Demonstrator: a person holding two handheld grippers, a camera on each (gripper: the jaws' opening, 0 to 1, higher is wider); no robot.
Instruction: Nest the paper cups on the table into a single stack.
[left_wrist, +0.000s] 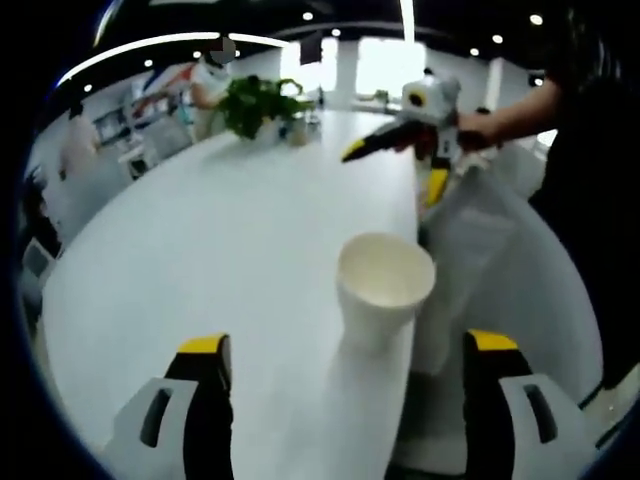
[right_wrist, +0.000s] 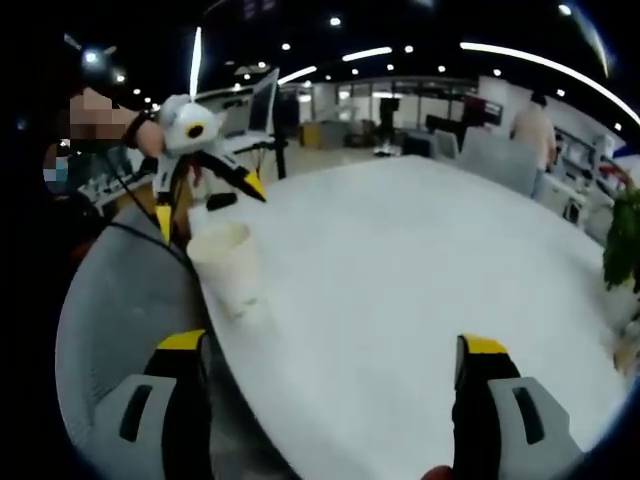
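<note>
At centre frame of the left gripper view, a white paper cup (left_wrist: 384, 290) is seen upright near the counter (left_wrist: 240, 260) edge, both grippers (left_wrist: 345, 355) (right_wrist: 330, 355) being wide open and empty.

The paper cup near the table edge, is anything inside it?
The paper cup stands upright on the white table. From the left gripper view its open mouth shows only pale inner wall; no other cup shows at the rim. The bottom is out of sight, so I cannot rule something out.
</note>
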